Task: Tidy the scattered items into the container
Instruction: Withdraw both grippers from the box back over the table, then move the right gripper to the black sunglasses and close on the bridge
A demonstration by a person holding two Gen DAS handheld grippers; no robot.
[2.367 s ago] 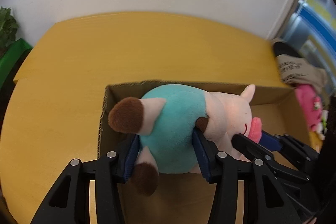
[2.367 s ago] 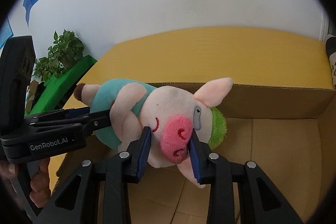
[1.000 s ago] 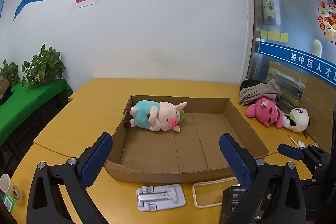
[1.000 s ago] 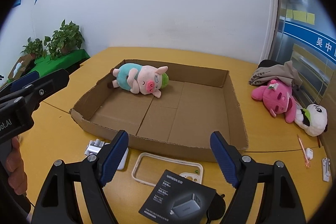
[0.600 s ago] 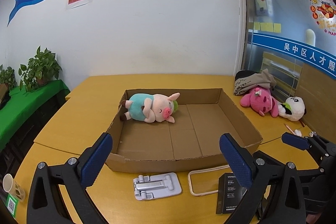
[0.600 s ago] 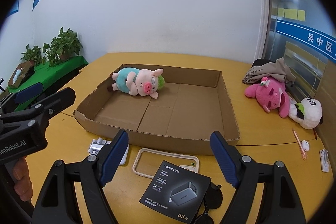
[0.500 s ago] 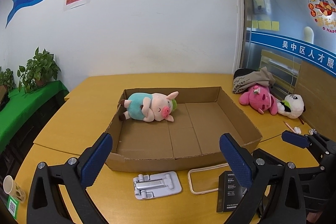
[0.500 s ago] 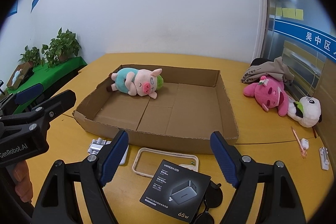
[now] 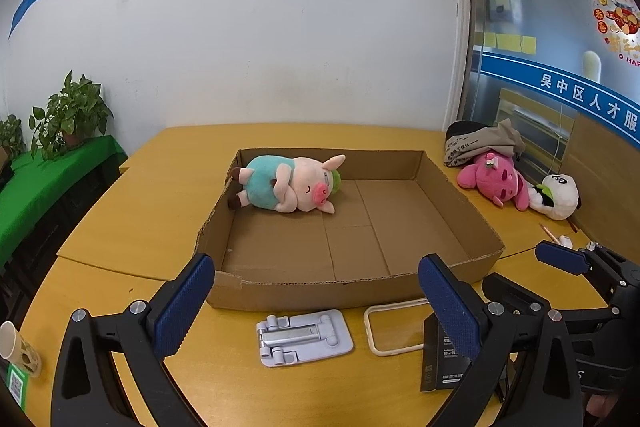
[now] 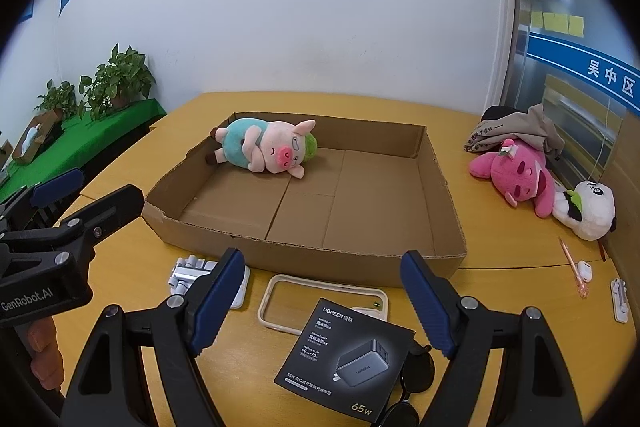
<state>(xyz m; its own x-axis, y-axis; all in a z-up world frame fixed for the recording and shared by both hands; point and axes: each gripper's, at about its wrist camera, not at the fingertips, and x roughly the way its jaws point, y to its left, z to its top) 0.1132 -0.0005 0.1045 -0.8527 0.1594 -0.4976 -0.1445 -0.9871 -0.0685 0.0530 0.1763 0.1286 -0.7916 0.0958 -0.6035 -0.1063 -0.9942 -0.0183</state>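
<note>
A shallow cardboard box (image 9: pixel 352 285) (image 10: pixel 304 251) lies on the yellow table. A pig plush in a teal shirt (image 9: pixel 288 185) (image 10: pixel 264 147) lies in its far left corner. My left gripper (image 9: pixel 316 301) is open and empty, near the box's front wall. My right gripper (image 10: pixel 322 299) is open and empty, above a cream phone case (image 10: pixel 324 301). In front of the box lie a folding phone stand (image 9: pixel 302 337) (image 10: pixel 188 275), the phone case (image 9: pixel 394 329) and a black charger box (image 10: pixel 348 355) (image 9: pixel 444 367). A pink plush (image 9: pixel 496 181) (image 10: pixel 520 175) and a panda plush (image 9: pixel 558 197) (image 10: pixel 588 209) lie right of the box.
A pile of clothing (image 9: pixel 480 143) (image 10: pixel 516 129) sits behind the pink plush. Sunglasses (image 10: pixel 412 383), a pen (image 10: pixel 574 267) and small white items (image 10: pixel 618 299) lie at the right front. A paper cup (image 9: pixel 20 349) stands at the front left. Potted plants (image 10: pixel 116 79) stand on a green counter left.
Both grippers let go of the pig plush, opened and drew back from the box; the plush now lies in the box. In the last half second little has moved.
</note>
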